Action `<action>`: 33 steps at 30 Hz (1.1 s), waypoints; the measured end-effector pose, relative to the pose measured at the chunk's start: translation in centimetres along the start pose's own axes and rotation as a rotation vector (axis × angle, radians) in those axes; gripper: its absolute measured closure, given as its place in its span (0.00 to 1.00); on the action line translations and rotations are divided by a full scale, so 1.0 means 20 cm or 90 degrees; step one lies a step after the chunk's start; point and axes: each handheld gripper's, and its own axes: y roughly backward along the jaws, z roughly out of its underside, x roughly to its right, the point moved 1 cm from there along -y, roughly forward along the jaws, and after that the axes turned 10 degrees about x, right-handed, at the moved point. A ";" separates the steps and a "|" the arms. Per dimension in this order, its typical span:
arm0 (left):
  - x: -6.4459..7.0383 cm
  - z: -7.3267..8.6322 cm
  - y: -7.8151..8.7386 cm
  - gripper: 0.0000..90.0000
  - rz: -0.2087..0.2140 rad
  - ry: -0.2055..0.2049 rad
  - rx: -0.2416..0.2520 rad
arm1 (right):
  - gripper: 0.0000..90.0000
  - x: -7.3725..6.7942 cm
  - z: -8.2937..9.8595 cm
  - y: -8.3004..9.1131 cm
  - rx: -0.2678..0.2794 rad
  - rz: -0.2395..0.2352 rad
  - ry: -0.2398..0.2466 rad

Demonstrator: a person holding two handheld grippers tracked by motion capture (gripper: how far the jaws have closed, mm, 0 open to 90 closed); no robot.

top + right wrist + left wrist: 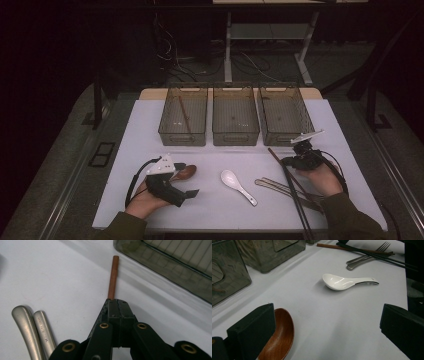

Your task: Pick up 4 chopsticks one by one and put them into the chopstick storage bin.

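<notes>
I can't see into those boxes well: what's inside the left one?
The left box holds one brown stick, lying lengthwise along its floor. The smoky walls hide anything lying flat against the near wall.

A white-topped table (150, 125) carries everything. Along its far edge stand three smoky translucent bins (235, 120) side by side — the left one (183, 120) holds a brown stick. Nearer lie a wooden spoon (186, 172), a white ceramic spoon (237, 185), metal forks (280, 186), black chopsticks (297, 200) and a brown chopstick (274, 154).
</notes>
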 end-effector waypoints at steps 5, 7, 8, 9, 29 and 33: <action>0.00 0.00 0.00 0.00 0.000 0.000 0.001 | 0.99 -0.02 0.00 -0.01 0.002 -0.010 0.010; 0.00 0.00 0.00 0.00 0.000 0.000 0.000 | 0.99 -0.03 -0.01 -0.01 0.003 -0.015 0.015; 0.00 0.00 0.00 0.00 0.000 0.000 0.001 | 0.99 -0.03 -0.01 -0.01 0.004 -0.019 0.018; 0.00 0.00 0.00 0.00 0.000 -0.001 0.000 | 0.99 -0.04 -0.01 -0.01 0.004 -0.023 0.017; 0.00 0.00 0.00 0.00 -0.001 -0.002 0.000 | 0.73 -0.08 0.07 0.13 0.022 -0.073 -0.008; 0.00 0.00 0.00 0.00 0.000 -0.001 -0.001 | 0.71 -0.13 0.11 0.13 0.006 -0.069 0.004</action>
